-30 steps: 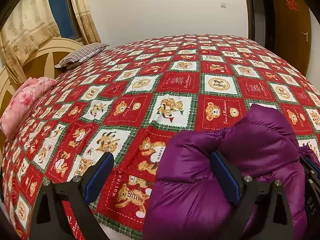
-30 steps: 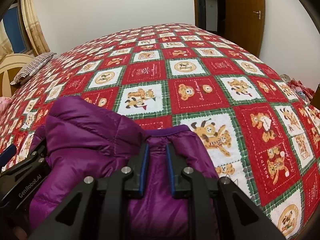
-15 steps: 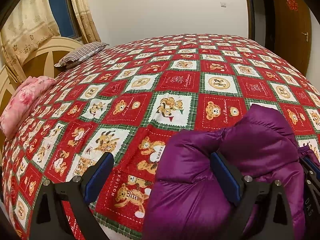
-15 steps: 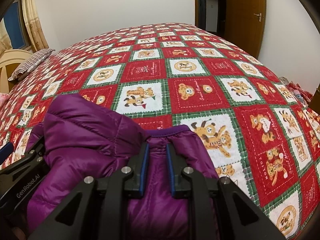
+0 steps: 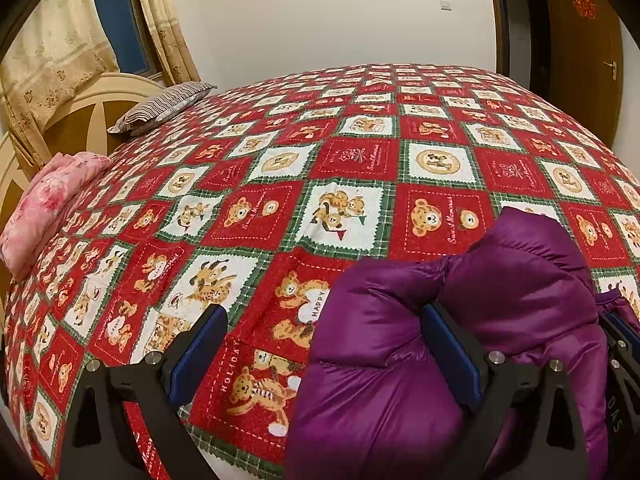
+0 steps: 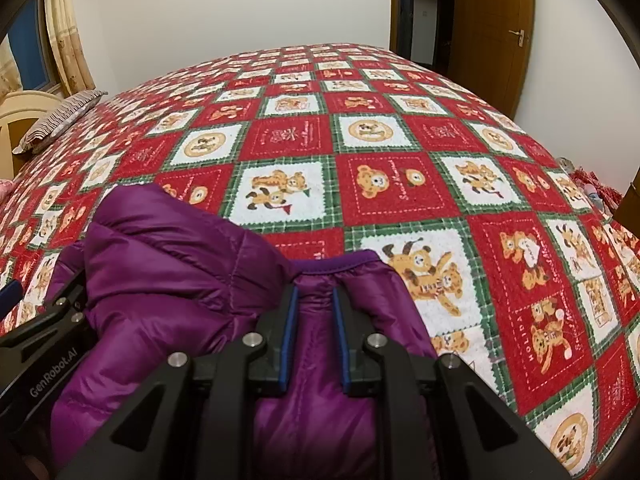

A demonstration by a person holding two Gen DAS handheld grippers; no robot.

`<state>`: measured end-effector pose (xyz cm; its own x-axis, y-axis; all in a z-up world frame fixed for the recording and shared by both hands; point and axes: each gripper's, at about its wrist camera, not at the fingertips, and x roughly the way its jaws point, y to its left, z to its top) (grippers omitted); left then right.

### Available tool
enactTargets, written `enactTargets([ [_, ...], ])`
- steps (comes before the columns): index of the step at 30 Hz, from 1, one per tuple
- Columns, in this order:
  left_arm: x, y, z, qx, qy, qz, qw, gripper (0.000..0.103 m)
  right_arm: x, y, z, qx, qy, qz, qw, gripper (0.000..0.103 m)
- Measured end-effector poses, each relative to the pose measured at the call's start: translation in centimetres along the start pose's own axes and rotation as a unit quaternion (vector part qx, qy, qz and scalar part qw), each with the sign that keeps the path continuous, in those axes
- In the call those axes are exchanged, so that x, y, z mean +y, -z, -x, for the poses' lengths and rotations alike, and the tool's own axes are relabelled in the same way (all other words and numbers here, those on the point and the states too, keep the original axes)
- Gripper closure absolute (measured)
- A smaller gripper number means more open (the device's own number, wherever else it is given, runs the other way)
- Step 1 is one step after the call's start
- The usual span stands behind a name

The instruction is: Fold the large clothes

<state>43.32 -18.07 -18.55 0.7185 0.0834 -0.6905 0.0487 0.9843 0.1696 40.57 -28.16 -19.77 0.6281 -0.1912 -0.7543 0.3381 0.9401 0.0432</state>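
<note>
Clearly, you were only at the start. In the left wrist view, the purple jacket lay bunched in a puffy heap at the near edge of the bed, with no flat panel or tidy crease to be seen. Your left gripper had its jaws wide apart: the right-hand one pressed into the padding, the other stood over the bare quilt, so nothing was clamped. A striped pillow and a pink bundle sat well away by the headboard.

In the right wrist view, your right gripper had its jaws nearly together, pinched on a fold of the jacket just below the darker trim of its edge. The bulk of the garment was mounded to the left of that grip, touching the other tool. Most of the bed beyond was free. By my reading, spreading the jacket flat, bringing in the sleeves and folding the body all remained.
</note>
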Motion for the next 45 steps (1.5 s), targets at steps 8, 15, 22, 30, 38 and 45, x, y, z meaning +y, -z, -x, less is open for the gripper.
enactTargets([
  [8,0.0,-0.1,-0.1,0.005,0.002,-0.002,1.0,0.005,0.4,-0.2,-0.1,0.005,0.01,0.011,1.0,0.084],
  [15,3.9,0.4,6.6,-0.024,0.109,0.046,0.9927,0.005,-1.3,-0.1,4.5,-0.014,-0.029,0.0,0.999,0.066],
  [22,2.4,4.5,6.5,-0.033,0.091,0.025,0.995,0.004,-1.0,4.3,6.3,-0.063,-0.044,-0.007,0.997,0.052],
  [30,2.2,5.0,5.3,-0.026,0.092,0.036,0.9948,0.001,-1.4,4.4,5.4,-0.065,-0.057,-0.021,0.996,0.051],
  [38,1.8,4.9,4.8,-0.027,0.086,0.033,0.9954,0.001,-1.7,4.8,5.2,-0.069,-0.063,-0.03,0.995,0.051],
  [45,1.7,4.9,4.8,-0.024,0.088,0.033,0.9953,0.001,-1.7,4.8,5.1,-0.069,-0.062,-0.03,0.995,0.05],
])
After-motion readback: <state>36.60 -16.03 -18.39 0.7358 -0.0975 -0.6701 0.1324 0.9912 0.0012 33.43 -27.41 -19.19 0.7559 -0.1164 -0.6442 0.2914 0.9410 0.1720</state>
